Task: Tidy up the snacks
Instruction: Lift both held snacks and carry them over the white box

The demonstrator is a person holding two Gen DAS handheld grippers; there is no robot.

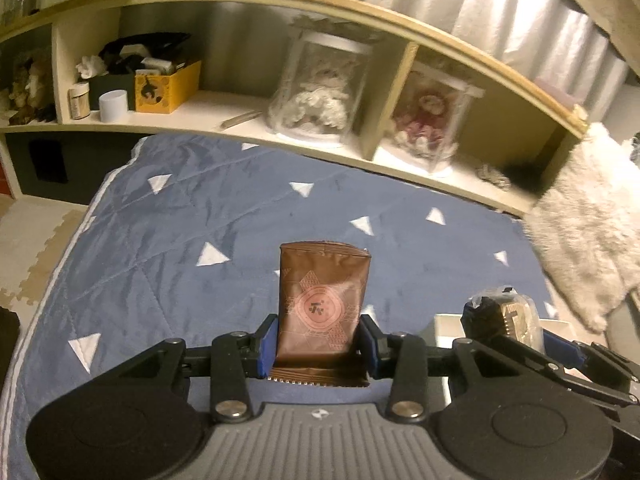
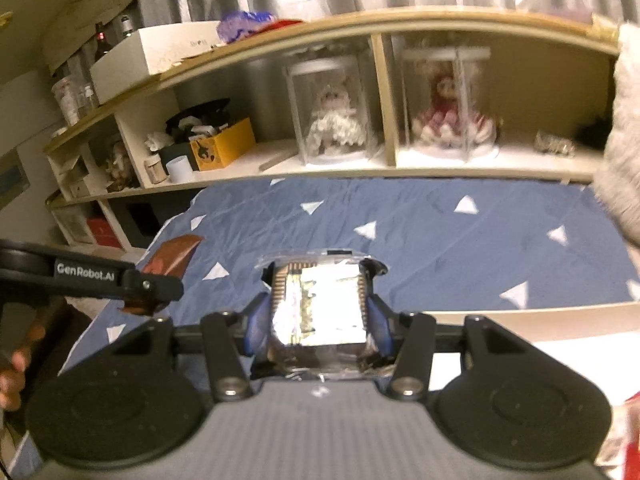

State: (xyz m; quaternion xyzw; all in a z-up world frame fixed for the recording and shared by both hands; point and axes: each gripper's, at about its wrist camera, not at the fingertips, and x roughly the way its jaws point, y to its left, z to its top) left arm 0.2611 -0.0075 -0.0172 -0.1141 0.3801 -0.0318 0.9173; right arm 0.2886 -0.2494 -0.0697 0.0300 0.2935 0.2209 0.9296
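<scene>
Above the blue quilt (image 1: 168, 240), the left gripper (image 1: 318, 340) pinches a brown snack packet (image 1: 322, 304) upright. Just beside it, the right gripper (image 2: 316, 316) clamps a clear-wrapped snack (image 2: 318, 308). Only the right view shows a hand (image 2: 16, 376). Beyond the quilt, a shelf (image 2: 360, 168) holds 2 cased dolls (image 2: 336, 120).

Both views are dim and warm-toned, with a yellowish cast over the shelf (image 1: 280, 0). The fisheye lens bends that shelf into an arc and darkens the corners. Motion blur softens the dolls' cases (image 2: 332, 112) and the background in both. Strong glare whitens the clear-wrapped snack (image 2: 320, 304) in the right view. The blue bedcover (image 1: 180, 232) is evenly lit, with soft creases.
</scene>
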